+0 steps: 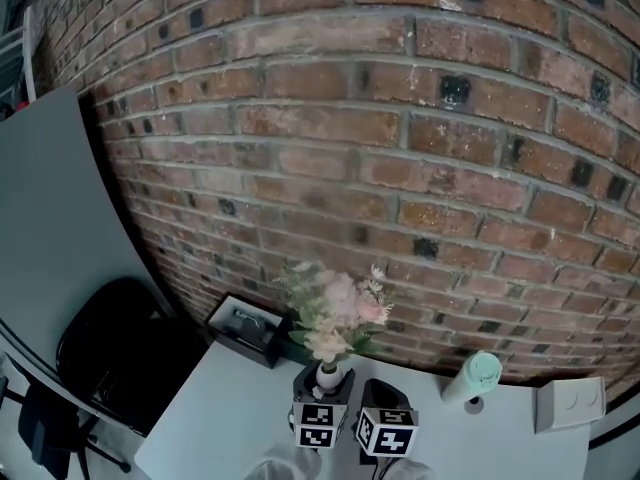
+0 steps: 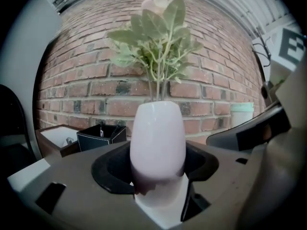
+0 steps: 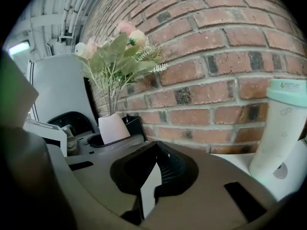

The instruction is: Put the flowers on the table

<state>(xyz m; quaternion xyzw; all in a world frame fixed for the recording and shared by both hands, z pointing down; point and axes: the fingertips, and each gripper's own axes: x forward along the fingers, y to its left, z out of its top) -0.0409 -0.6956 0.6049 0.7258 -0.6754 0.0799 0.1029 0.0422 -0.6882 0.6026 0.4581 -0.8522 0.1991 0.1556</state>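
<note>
A bunch of pink and cream flowers (image 1: 335, 313) with green leaves stands in a small white vase (image 1: 328, 376) over the white table (image 1: 225, 413). My left gripper (image 1: 322, 388) is shut on the vase, which sits upright in the round hollow between the jaws. In the left gripper view the vase (image 2: 158, 143) fills the centre and the flowers (image 2: 156, 37) rise above it. My right gripper (image 1: 385, 398) is just to the right, shut with nothing in it. The right gripper view shows the flowers (image 3: 115, 56) and the vase (image 3: 113, 127) at its left.
A brick wall (image 1: 400, 148) runs close behind the table. A black box (image 1: 248, 330) stands at the back left, a mint-lidded bottle (image 1: 472, 378) at the back right, and a white block (image 1: 570, 403) by the right edge. A black chair (image 1: 110, 348) is left of the table.
</note>
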